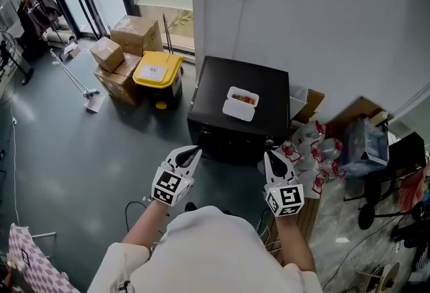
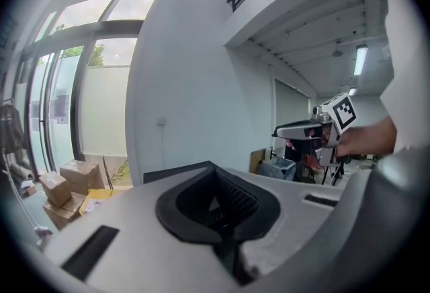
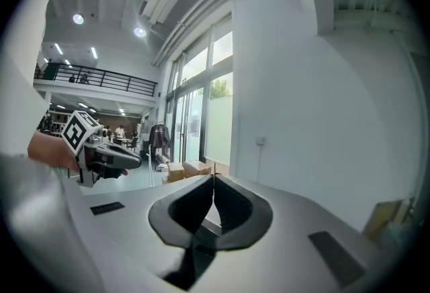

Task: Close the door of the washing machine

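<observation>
The washing machine (image 1: 236,87) is a black box against the white wall, and a white lidded food box (image 1: 240,103) lies on its top. Its dark front (image 1: 225,142) faces me; no door stands out from it in the head view. My left gripper (image 1: 197,150) hovers just before the machine's front left and is shut with nothing in it. My right gripper (image 1: 267,154), at the front right corner, is shut and empty too. In the left gripper view the jaws (image 2: 213,165) meet over the machine's top edge (image 2: 171,171), with the right gripper (image 2: 306,130) alongside. The right gripper view shows its jaws closed (image 3: 213,177).
Cardboard boxes (image 1: 127,50) and a yellow-lidded bin (image 1: 158,73) stand left of the machine, and a mop (image 1: 74,80) lies on the floor. Plastic bags (image 1: 312,150), an open carton (image 1: 306,105) and a blue bag (image 1: 366,140) crowd the right side. A black cable (image 1: 134,211) lies near my feet.
</observation>
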`<action>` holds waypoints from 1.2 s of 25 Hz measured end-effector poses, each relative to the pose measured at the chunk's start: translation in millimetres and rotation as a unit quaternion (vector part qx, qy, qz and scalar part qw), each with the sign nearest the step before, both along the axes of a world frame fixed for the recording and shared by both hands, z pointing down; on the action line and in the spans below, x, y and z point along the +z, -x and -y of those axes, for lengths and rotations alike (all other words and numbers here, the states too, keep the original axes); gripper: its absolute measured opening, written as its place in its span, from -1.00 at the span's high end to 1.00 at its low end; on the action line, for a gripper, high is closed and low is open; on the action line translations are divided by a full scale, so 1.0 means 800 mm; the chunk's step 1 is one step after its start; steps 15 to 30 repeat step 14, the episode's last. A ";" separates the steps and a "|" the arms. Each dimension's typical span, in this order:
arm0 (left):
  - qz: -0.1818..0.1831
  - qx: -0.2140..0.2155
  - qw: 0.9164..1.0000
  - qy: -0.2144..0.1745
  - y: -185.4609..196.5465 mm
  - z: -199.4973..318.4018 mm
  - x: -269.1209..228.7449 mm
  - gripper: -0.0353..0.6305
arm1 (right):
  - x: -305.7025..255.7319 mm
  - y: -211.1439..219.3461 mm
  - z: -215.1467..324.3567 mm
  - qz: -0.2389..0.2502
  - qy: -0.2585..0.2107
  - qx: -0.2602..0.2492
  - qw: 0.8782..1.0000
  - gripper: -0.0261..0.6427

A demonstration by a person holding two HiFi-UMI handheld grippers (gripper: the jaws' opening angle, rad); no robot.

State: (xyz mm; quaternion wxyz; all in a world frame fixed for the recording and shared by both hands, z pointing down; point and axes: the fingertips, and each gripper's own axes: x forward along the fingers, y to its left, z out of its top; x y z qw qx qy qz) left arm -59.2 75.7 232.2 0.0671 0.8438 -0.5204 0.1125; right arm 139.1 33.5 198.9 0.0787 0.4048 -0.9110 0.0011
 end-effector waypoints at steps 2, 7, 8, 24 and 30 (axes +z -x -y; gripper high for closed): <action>-0.009 -0.003 1.000 0.001 0.000 -0.002 -0.002 0.87 | -0.003 -0.002 -0.001 0.002 -0.002 0.000 1.000 0.83; -0.017 -0.008 1.000 -0.004 0.000 -0.004 -0.006 0.87 | -0.002 -0.004 -0.004 0.007 0.000 -0.002 1.000 0.83; -0.017 -0.008 1.000 -0.004 0.000 -0.005 -0.006 0.87 | -0.001 -0.003 -0.006 0.007 0.001 -0.003 1.000 0.83; -0.014 -0.006 1.000 -0.001 -0.005 -0.012 -0.003 0.87 | 0.001 -0.007 -0.010 0.002 0.002 -0.014 1.000 0.83; -0.014 -0.006 1.000 -0.001 -0.005 -0.012 -0.003 0.87 | 0.001 -0.007 -0.010 0.002 0.002 -0.014 1.000 0.83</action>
